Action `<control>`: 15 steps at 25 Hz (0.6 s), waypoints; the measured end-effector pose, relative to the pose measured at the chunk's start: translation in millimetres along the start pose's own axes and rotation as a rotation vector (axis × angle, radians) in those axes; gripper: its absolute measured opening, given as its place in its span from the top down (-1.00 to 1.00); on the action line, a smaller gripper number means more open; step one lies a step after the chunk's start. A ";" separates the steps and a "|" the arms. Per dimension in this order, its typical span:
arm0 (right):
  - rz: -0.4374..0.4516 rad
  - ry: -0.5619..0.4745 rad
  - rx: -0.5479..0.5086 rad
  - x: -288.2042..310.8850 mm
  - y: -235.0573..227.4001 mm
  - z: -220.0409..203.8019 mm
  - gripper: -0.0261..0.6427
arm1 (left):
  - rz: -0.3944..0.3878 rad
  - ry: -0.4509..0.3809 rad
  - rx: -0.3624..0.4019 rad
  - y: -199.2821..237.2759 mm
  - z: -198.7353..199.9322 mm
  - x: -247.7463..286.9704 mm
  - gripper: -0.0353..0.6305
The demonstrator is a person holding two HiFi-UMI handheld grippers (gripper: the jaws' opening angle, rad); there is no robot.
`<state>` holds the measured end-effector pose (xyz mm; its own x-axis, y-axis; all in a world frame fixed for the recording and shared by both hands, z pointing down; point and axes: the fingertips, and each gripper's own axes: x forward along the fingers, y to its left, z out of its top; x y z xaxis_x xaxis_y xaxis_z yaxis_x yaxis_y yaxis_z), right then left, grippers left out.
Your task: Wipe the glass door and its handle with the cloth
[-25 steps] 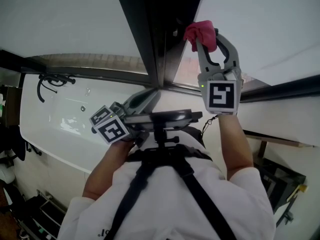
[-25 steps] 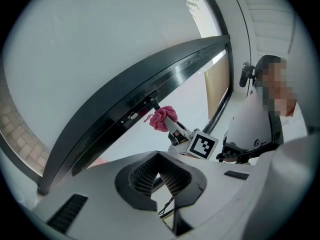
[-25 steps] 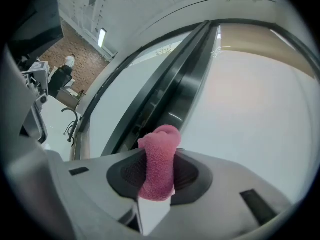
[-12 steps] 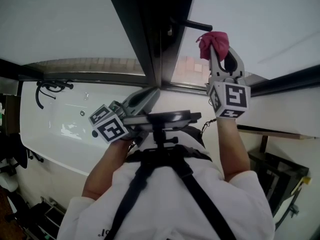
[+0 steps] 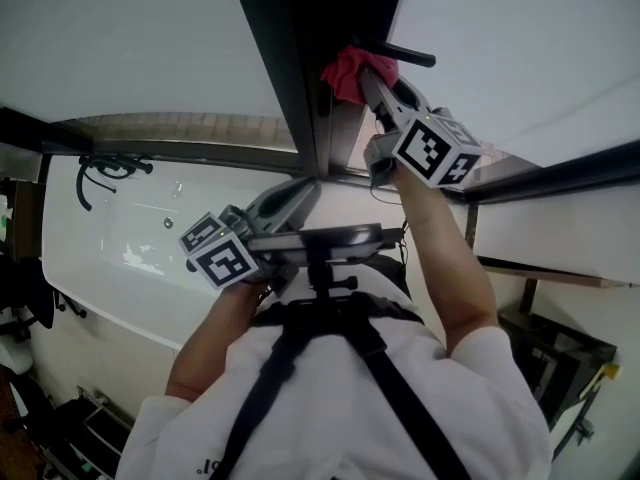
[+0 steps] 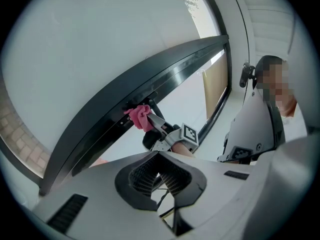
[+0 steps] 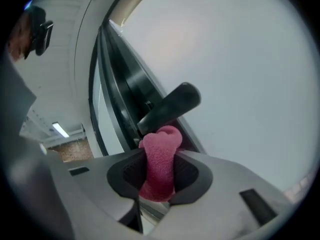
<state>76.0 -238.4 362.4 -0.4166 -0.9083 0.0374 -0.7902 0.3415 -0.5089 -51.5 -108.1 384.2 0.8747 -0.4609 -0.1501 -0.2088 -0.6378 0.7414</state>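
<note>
The pink cloth (image 5: 347, 71) is bunched between the jaws of my right gripper (image 5: 365, 78), which is shut on it. It presses against the dark door frame (image 5: 300, 58) just below the base of the black bar handle (image 5: 405, 55). In the right gripper view the cloth (image 7: 160, 159) sits right under the handle (image 7: 170, 106), touching its lower end. Frosted glass (image 5: 520, 28) spreads to the right of the frame. My left gripper (image 5: 303, 192) hangs lower, by the frame's foot, shut with nothing in it. The left gripper view shows the cloth (image 6: 140, 117) on the frame.
A white ledge (image 5: 120, 258) with a black hook fitting (image 5: 100, 168) lies at the left. A dark horizontal rail (image 5: 560, 173) crosses at the right. Dark racks stand at the bottom left (image 5: 60, 418) and bottom right (image 5: 560, 358). My torso and harness fill the lower middle.
My right gripper has carried the cloth left and slightly up, from the glass right of the handle to the frame at the handle's base. The left gripper has stayed put.
</note>
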 end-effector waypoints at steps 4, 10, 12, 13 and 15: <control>0.103 -0.042 0.090 16.0 19.7 12.7 0.61 | 0.010 -0.015 0.000 -0.6 0.7 -4.8 0.92; 0.148 -0.076 0.140 11.8 17.1 17.6 0.61 | 0.011 -0.027 0.002 -0.7 2.0 -6.4 0.92; 0.155 -0.091 0.177 7.3 13.0 17.0 0.61 | 0.008 -0.025 0.002 -1.9 1.4 -5.2 0.92; 0.158 -0.096 0.186 4.7 11.6 17.3 0.61 | 0.007 -0.022 0.002 -2.6 0.9 -4.5 0.92; 0.161 -0.103 0.185 -1.3 10.1 19.9 0.61 | 0.004 -0.017 0.003 -3.9 0.1 -2.7 0.92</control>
<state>77.5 -238.6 340.1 -0.4750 -0.8688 -0.1398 -0.6180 0.4424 -0.6499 -53.1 -104.4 381.6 0.8665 -0.4735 -0.1583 -0.2134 -0.6379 0.7400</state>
